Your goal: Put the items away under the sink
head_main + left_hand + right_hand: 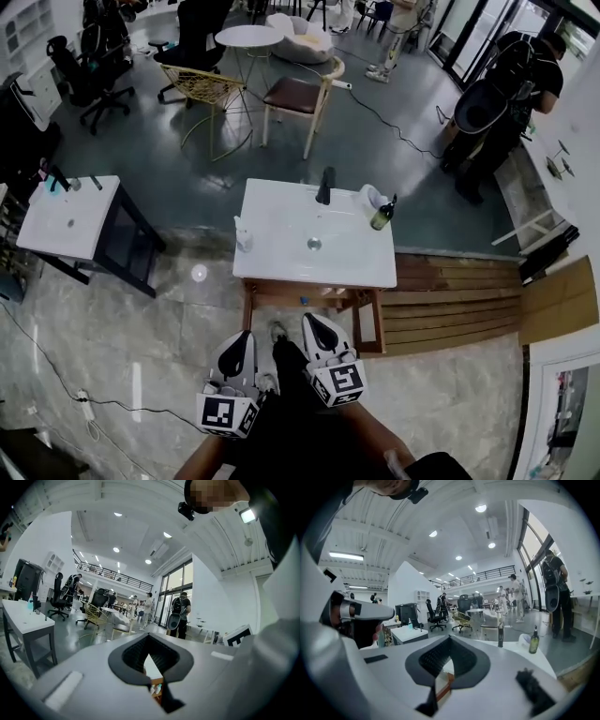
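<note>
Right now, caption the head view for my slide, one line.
Left gripper and right gripper, shut and empty, point toward a white wood-framed sink counter holding a black faucet and dark green bottle.

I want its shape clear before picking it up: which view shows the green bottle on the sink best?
The right gripper view: the green bottle stands side-on, neck and body clear. The head view shows it only small, from above. The left gripper view does not show it.
</note>
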